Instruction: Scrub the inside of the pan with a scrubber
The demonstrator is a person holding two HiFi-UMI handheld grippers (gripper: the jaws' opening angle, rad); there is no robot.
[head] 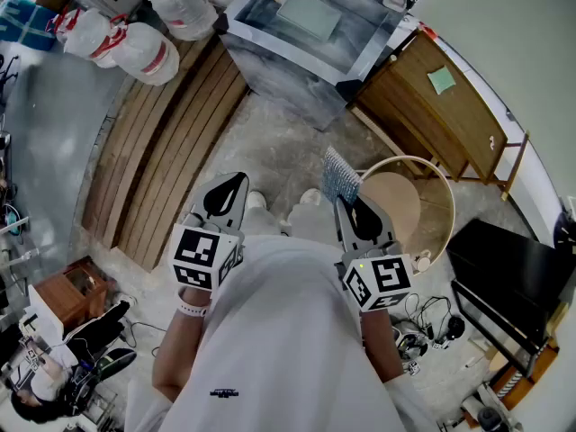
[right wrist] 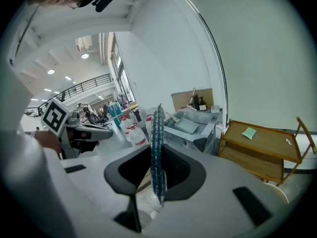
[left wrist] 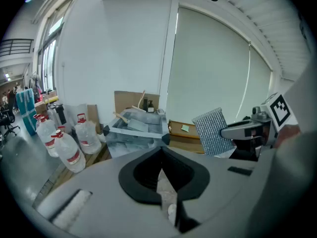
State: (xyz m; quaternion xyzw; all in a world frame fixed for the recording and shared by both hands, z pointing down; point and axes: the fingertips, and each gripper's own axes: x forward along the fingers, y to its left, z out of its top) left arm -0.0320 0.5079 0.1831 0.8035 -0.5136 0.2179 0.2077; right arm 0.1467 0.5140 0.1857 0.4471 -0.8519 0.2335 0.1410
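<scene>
My right gripper [head: 347, 202] is shut on a flat, silver-blue mesh scrubber [head: 340, 176], which sticks up and forward out of the jaws. In the right gripper view the scrubber [right wrist: 157, 128] stands edge-on and upright between the jaws of that gripper [right wrist: 157, 155]. My left gripper [head: 236, 182] is held level beside it, jaws shut with nothing between them [left wrist: 161, 151]. From the left gripper view the scrubber [left wrist: 213, 132] shows flat-on at the right. Both grippers hang in front of the person's body above the floor. No pan can be made out in any view.
A grey metal basin [head: 306, 25] stands ahead, with a wooden cabinet [head: 450, 106] to its right. A round wooden hoop stand [head: 443, 196] is close by the right gripper. Water bottles [head: 135, 43] and wooden planks [head: 162, 151] lie to the left; a black case [head: 504, 268] sits at the right.
</scene>
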